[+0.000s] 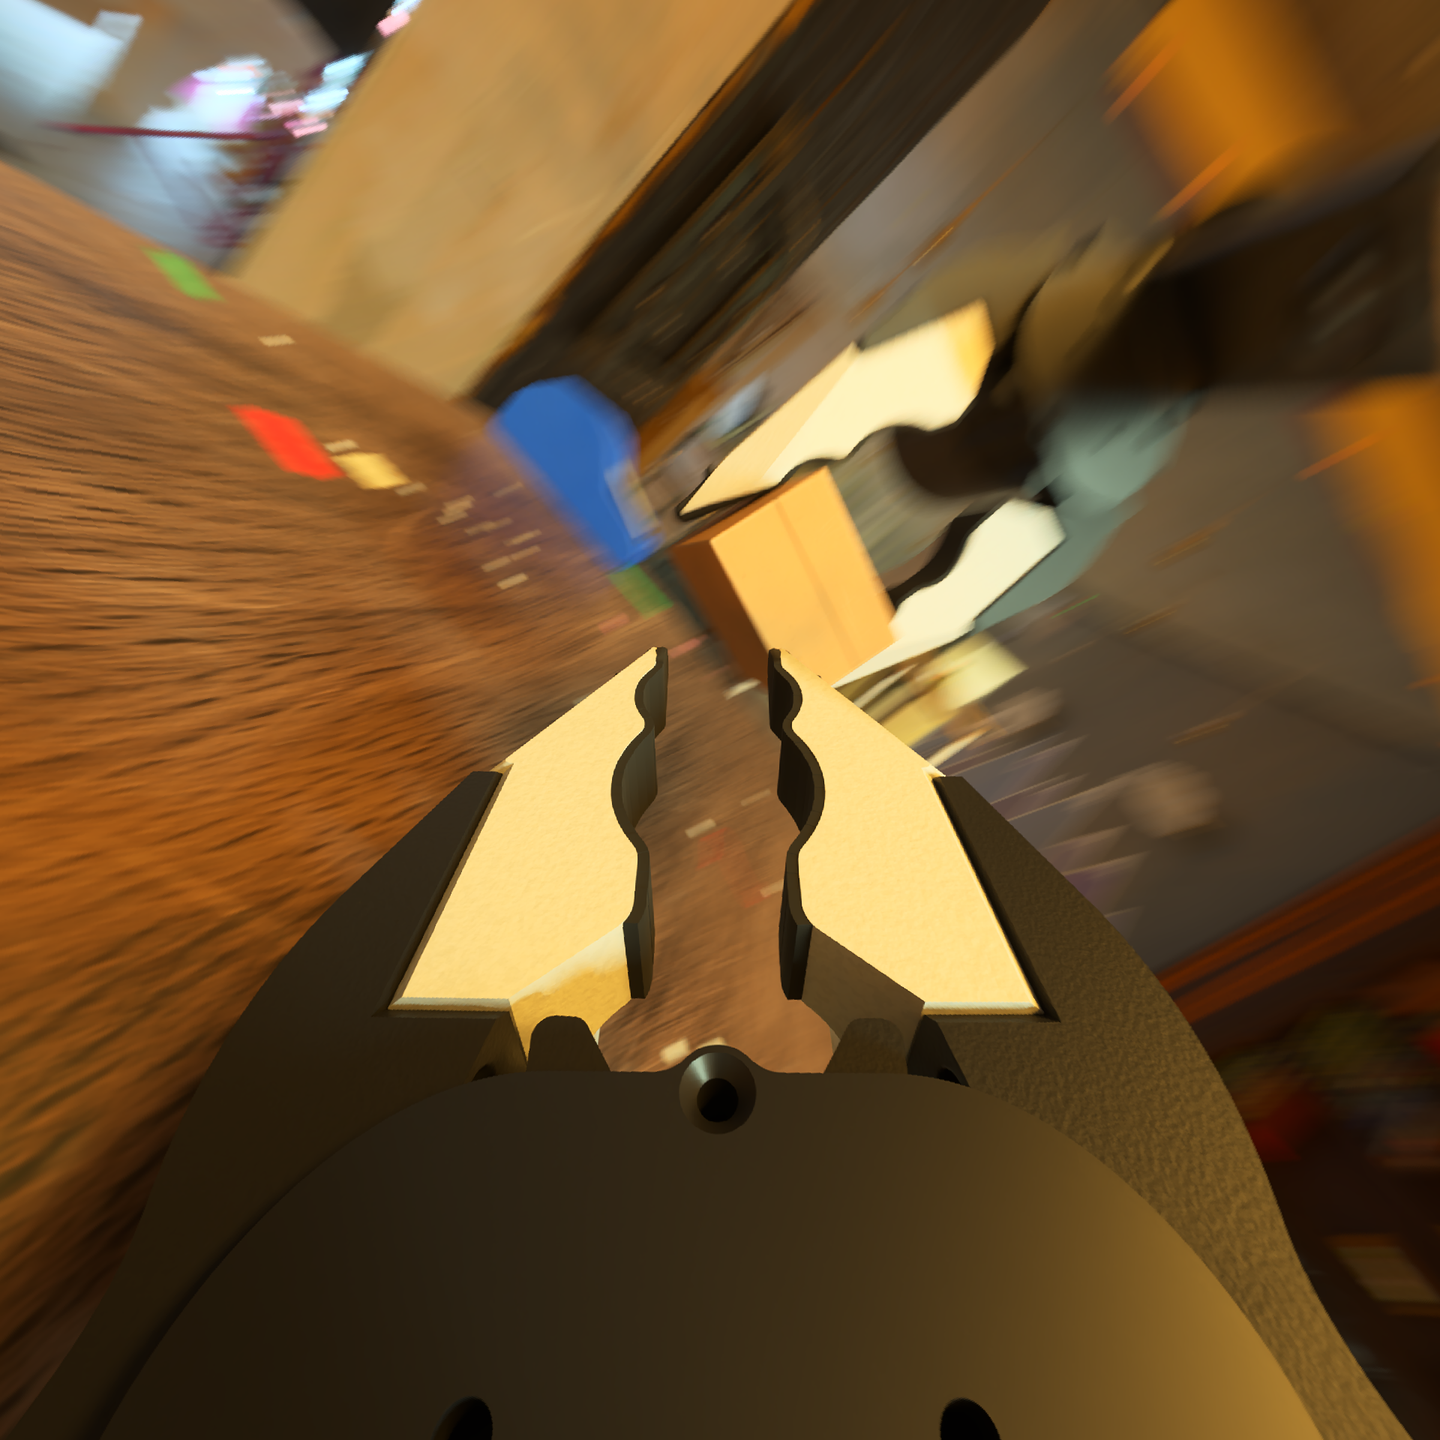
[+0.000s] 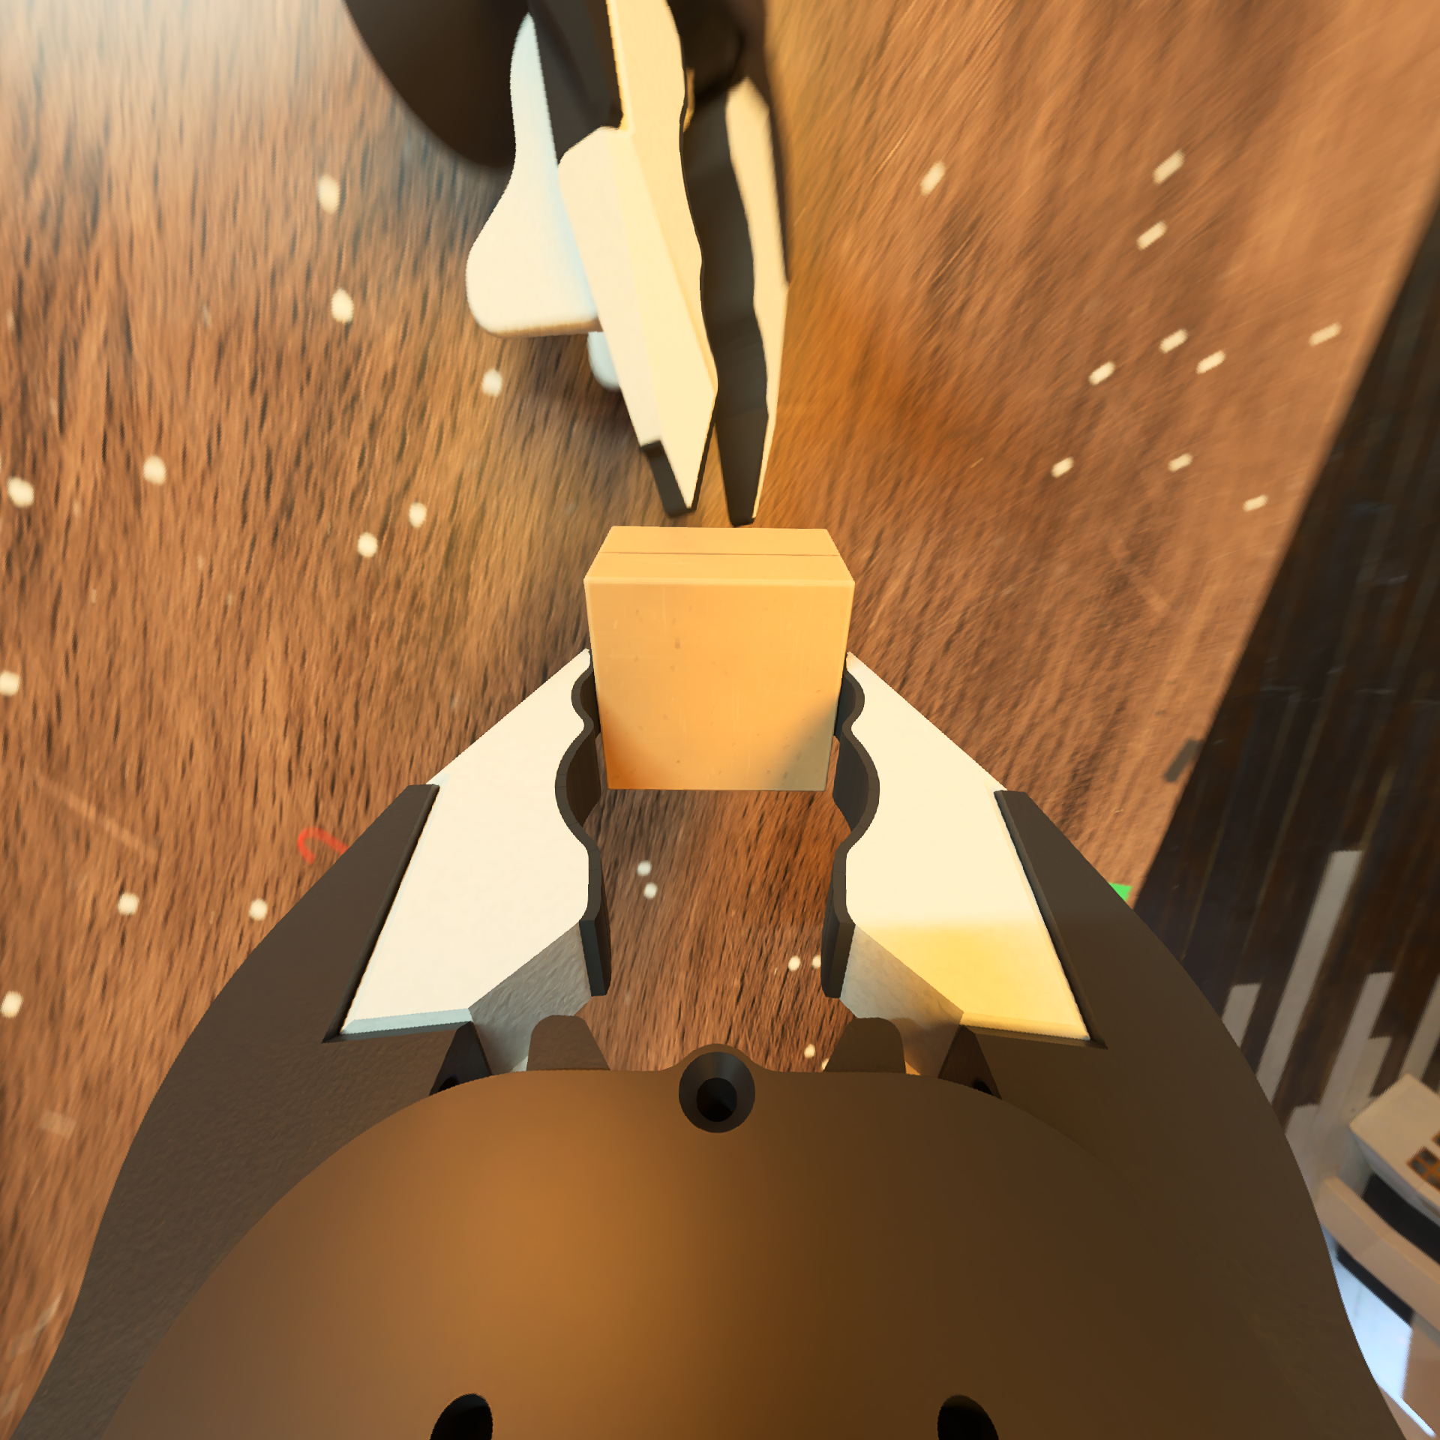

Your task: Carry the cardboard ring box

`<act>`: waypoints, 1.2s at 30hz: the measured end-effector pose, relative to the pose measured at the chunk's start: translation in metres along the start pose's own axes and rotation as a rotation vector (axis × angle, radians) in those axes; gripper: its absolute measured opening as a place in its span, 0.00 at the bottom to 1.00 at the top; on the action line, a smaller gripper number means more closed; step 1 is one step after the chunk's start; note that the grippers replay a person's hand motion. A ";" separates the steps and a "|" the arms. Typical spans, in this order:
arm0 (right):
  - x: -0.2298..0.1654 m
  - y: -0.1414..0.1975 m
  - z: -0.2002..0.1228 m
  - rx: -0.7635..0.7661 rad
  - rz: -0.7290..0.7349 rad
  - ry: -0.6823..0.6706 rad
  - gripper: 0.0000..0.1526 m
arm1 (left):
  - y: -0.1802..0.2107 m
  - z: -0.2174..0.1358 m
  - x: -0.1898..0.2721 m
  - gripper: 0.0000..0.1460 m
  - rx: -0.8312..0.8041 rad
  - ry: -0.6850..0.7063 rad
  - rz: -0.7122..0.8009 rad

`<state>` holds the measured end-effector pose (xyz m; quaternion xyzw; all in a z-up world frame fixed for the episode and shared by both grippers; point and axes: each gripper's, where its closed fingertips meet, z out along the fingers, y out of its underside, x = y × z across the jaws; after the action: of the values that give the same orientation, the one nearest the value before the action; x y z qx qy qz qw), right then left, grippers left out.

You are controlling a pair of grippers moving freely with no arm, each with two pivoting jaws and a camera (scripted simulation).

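above the wooden table (image 2: 234,545), right gripper (image 2: 717,662) clamps cardboard ring box (image 2: 717,678), left gripper (image 1: 717,662) slightly parted, empty

Your left gripper (image 1: 718,662) and right gripper (image 2: 718,670) match: dark brown rounded bodies, cream wedge-shaped fingers (image 2: 499,857) with wavy dark inner pads, one central screw hole.

Likely a home or shop interior, brown wood-grain tabletop (image 2: 234,545) strewn with pale flecks, dark slatted wall (image 2: 1325,701) right, blurred cluttered shelves (image 1: 257,101) far left
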<state>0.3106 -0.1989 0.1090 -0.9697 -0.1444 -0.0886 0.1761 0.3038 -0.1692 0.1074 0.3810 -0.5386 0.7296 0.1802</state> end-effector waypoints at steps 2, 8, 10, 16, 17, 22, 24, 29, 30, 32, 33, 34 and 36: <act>-0.005 0.014 0.012 -0.099 -0.020 -0.087 0.39 | 0.017 0.004 -0.024 0.17 -0.163 -0.288 0.253; -0.016 0.029 0.037 -0.217 0.008 -0.238 0.39 | 0.023 0.002 -0.039 0.17 -0.209 -0.367 0.239; -0.023 0.031 0.044 -0.233 0.024 -0.260 0.39 | 0.021 -0.003 -0.041 0.16 -0.195 -0.351 0.168; -0.029 0.040 0.054 -0.295 0.072 -0.240 0.39 | 0.024 -0.003 -0.038 0.16 -0.208 -0.346 0.199; -0.029 0.040 0.053 -0.294 0.085 -0.235 0.39 | 0.024 -0.003 -0.038 0.16 -0.205 -0.344 0.196; -0.029 0.047 0.049 -0.331 0.093 -0.227 0.39 | 0.024 -0.004 -0.037 0.16 -0.199 -0.331 0.179; -0.030 0.047 0.050 -0.333 0.100 -0.231 0.39 | 0.024 -0.004 -0.036 0.16 -0.199 -0.334 0.188; -0.031 0.049 0.049 -0.357 0.113 -0.234 0.39 | 0.025 -0.004 -0.035 0.16 -0.197 -0.326 0.185; -0.031 0.050 0.048 -0.366 0.114 -0.234 0.39 | 0.025 -0.004 -0.035 0.16 -0.199 -0.324 0.185; -0.031 0.052 0.048 -0.380 0.109 -0.233 0.39 | 0.026 -0.004 -0.035 0.16 -0.202 -0.321 0.185; -0.031 0.052 0.047 -0.387 0.107 -0.233 0.39 | 0.026 -0.004 -0.035 0.16 -0.202 -0.321 0.185; -0.031 0.053 0.047 -0.395 0.104 -0.232 0.39 | 0.026 -0.004 -0.034 0.16 -0.202 -0.319 0.184; -0.031 0.055 0.046 -0.416 0.094 -0.230 0.39 | 0.026 -0.004 -0.034 0.16 -0.201 -0.317 0.183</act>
<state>0.3042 -0.2390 0.0418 -0.9944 -0.0970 0.0028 -0.0409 0.3066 -0.1696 0.0644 0.4203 -0.6627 0.6166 0.0632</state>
